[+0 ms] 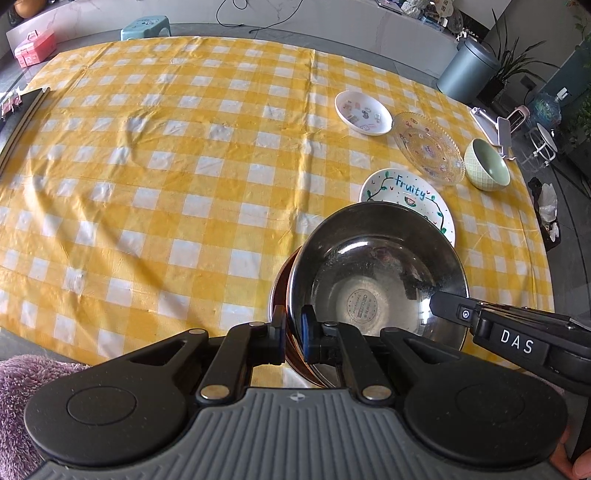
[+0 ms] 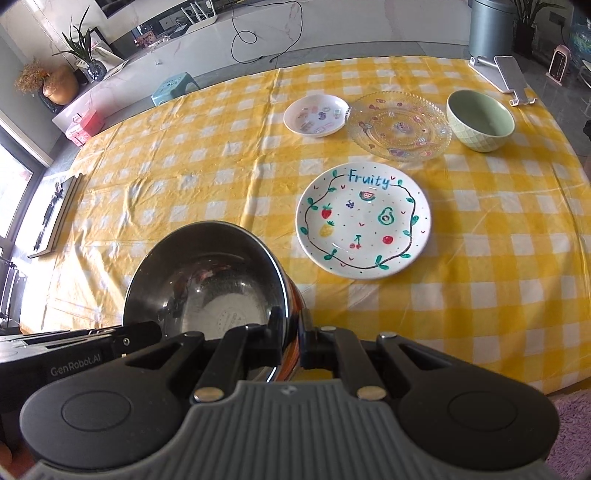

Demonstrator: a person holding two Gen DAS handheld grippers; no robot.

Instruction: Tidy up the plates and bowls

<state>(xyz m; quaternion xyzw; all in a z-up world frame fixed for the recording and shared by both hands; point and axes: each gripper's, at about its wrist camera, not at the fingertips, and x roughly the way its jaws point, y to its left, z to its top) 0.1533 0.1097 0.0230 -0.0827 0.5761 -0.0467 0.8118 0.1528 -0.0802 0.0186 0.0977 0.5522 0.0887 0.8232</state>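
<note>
A steel bowl (image 1: 376,284) with an orange outside is held tilted above the yellow checked tablecloth (image 1: 166,166). My left gripper (image 1: 293,328) is shut on its left rim. My right gripper (image 2: 291,328) is shut on its right rim (image 2: 207,280); its fingers (image 1: 450,304) show at the right of the left wrist view. Beyond it lie a white "Fruity" plate (image 2: 364,219), a small white dish with stickers (image 2: 316,114), a clear glass plate (image 2: 399,125) and a green bowl (image 2: 480,120).
A phone stand (image 2: 502,75) sits at the far right table corner. A dark tray (image 2: 59,214) lies at the left edge. A grey bin (image 1: 465,70), plants and a stool (image 1: 146,27) stand beyond the table.
</note>
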